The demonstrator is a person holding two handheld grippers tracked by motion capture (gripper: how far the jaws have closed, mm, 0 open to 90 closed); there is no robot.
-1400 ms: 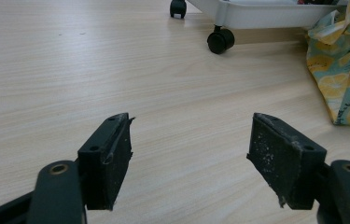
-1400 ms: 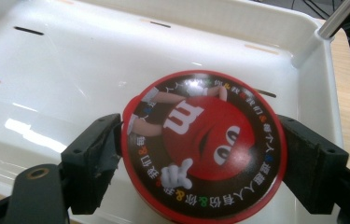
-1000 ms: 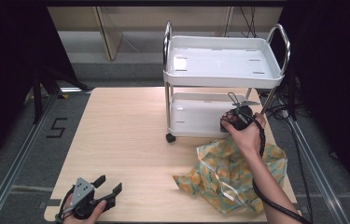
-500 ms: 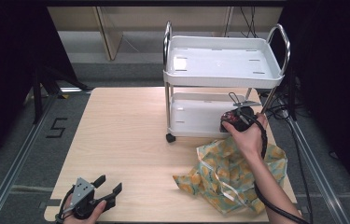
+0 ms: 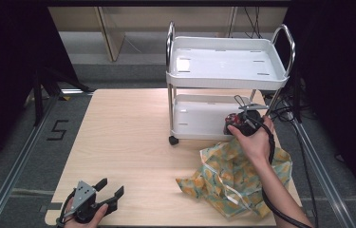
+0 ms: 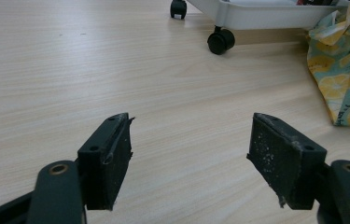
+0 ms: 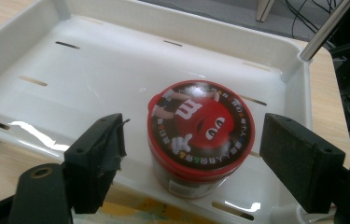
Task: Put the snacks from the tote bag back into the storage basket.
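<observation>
A candy jar with a red printed lid [image 7: 200,135] stands upright in the lower tray [image 7: 116,60] of a white cart [image 5: 228,71]. My right gripper [image 7: 193,126] reaches into that tray from the front. The jar sits between its jaws, with a gap on each side. The jaws have just been closing but do not touch it. From above, the right gripper [image 5: 238,124] shows with the red lid [image 5: 232,118] at its tip. My left gripper [image 5: 111,186] rests open at the table's front left corner, with nothing between its jaws [image 6: 191,123].
A crumpled cloth bag with a yellow fruit print [image 5: 232,180] lies on the table just in front of the cart, under my right forearm. The cart's black wheels [image 6: 220,41] stand on the wooden table [image 5: 128,133]. Its top tray [image 5: 270,78] holds nothing.
</observation>
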